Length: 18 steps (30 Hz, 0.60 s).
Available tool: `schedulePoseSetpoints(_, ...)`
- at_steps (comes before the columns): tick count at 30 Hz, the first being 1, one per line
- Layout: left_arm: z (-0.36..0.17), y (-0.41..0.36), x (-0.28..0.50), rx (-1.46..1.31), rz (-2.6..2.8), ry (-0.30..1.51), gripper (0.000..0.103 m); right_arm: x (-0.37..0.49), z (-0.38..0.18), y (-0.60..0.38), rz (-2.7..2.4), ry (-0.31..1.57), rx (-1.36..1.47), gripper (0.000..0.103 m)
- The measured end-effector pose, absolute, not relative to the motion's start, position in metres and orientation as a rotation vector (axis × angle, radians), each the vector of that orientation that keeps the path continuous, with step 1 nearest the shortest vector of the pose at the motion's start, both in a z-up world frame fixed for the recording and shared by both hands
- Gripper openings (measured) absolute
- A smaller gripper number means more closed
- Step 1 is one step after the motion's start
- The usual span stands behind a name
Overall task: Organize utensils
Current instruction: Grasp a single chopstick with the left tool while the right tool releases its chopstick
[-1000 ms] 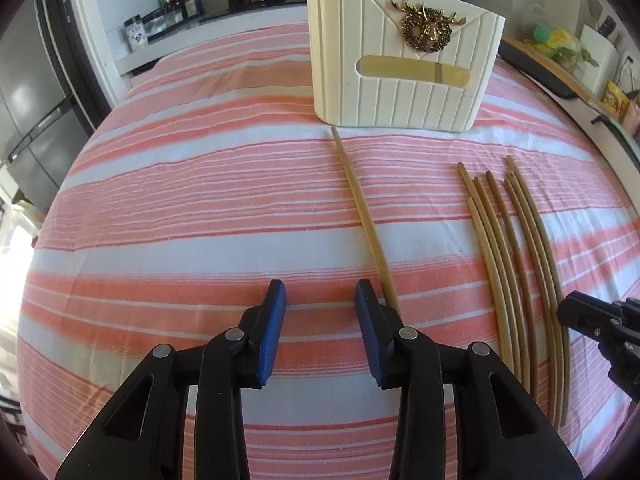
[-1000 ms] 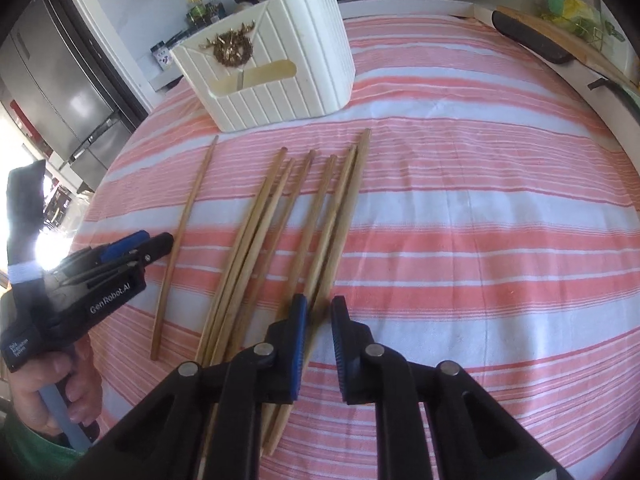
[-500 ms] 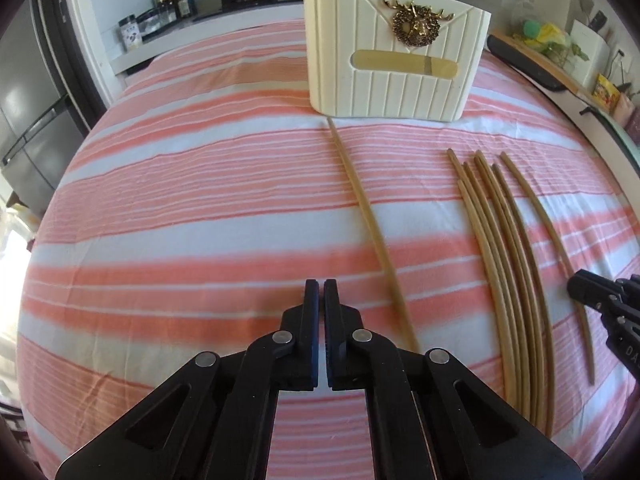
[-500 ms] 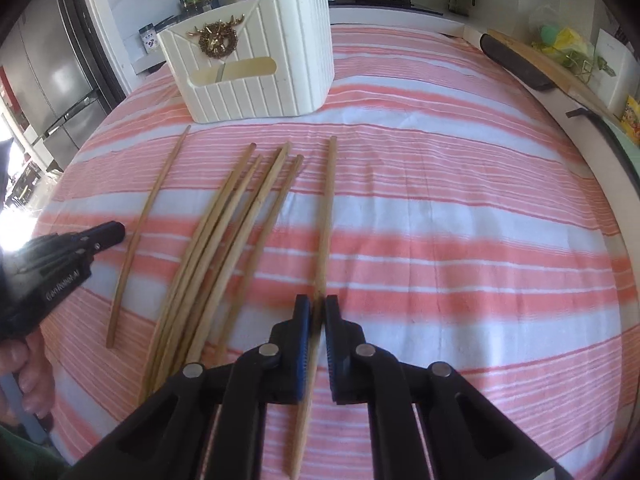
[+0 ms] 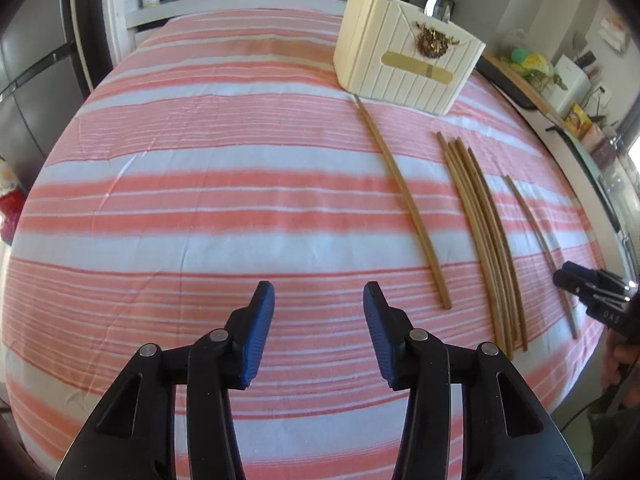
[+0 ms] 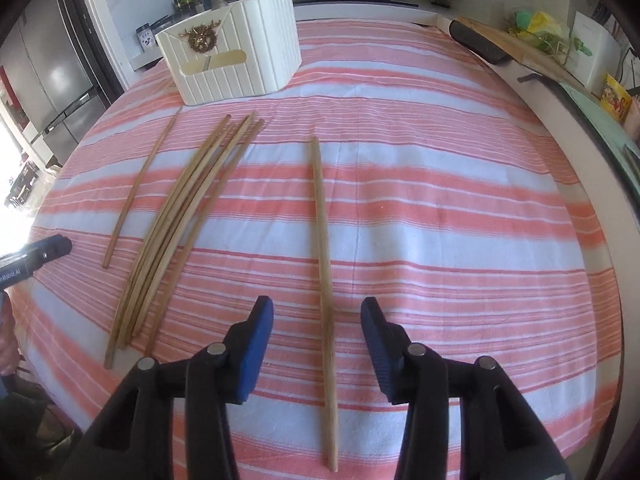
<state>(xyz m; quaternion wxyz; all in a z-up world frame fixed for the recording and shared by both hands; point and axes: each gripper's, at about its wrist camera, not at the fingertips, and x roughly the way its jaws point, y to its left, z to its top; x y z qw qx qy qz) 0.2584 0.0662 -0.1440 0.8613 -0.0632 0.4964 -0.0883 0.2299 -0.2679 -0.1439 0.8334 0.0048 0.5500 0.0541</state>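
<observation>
Both claws have just been opening. The left claw (image 5: 319, 330) is seen parted over bare striped cloth (image 5: 200, 200), nothing between its pads. The right claw (image 6: 317, 340) is spread too, with one loose chopstick (image 6: 323, 248) lying on the surface between its fingers, untouched. A bundle of chopsticks (image 6: 172, 232) is spotted to its left, another single chopstick (image 6: 136, 192) beyond that. The white holder (image 6: 240, 60) is set upright at the far end.

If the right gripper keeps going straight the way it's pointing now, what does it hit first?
Most likely the lone chopstick lying between the open jaws of the right gripper, on the striped tablecloth. The pads do not touch it, and depth is hard to judge.
</observation>
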Motion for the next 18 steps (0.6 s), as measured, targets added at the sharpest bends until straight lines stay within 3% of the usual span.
schedulePoseSetpoints(9, -0.143, -0.003, 0.341, -0.051, -0.181, 1.043, 0.050, 0.251, -0.153, -0.263, 0.100, 1.158, -0.014, 0.046)
schedulePoseSetpoints(10, -0.149, -0.012, 0.346, -0.014, -0.166, 1.056, 0.047, 0.252, -0.154, -0.263, 0.100, 1.157, -0.011, 0.046)
schedulePoseSetpoints(11, -0.157, -0.018, 0.349, 0.015, -0.152, 1.071, 0.027, 0.253, -0.154, -0.262, 0.098, 1.153, -0.013, 0.046)
schedulePoseSetpoints(12, -0.160, -0.022, 0.348, 0.044, -0.133, 1.055, 0.025, 0.253, -0.155, -0.261, 0.095, 1.147, -0.019, 0.046)
schedulePoseSetpoints(13, -0.159, -0.025, 0.345, 0.070, -0.118, 1.027, 0.006, 0.253, -0.155, -0.260, 0.090, 1.141, -0.030, 0.040)
schedulePoseSetpoints(15, -0.160, -0.024, 0.341, 0.063, -0.120, 1.026, 0.005, 0.252, -0.155, -0.259, 0.076, 1.129, -0.052, 0.025)
schedulePoseSetpoints(18, -0.159, -0.012, 0.325, 0.025, -0.122, 1.035, 0.004, 0.250, -0.155, -0.263, 0.084, 1.129, -0.046, 0.023)
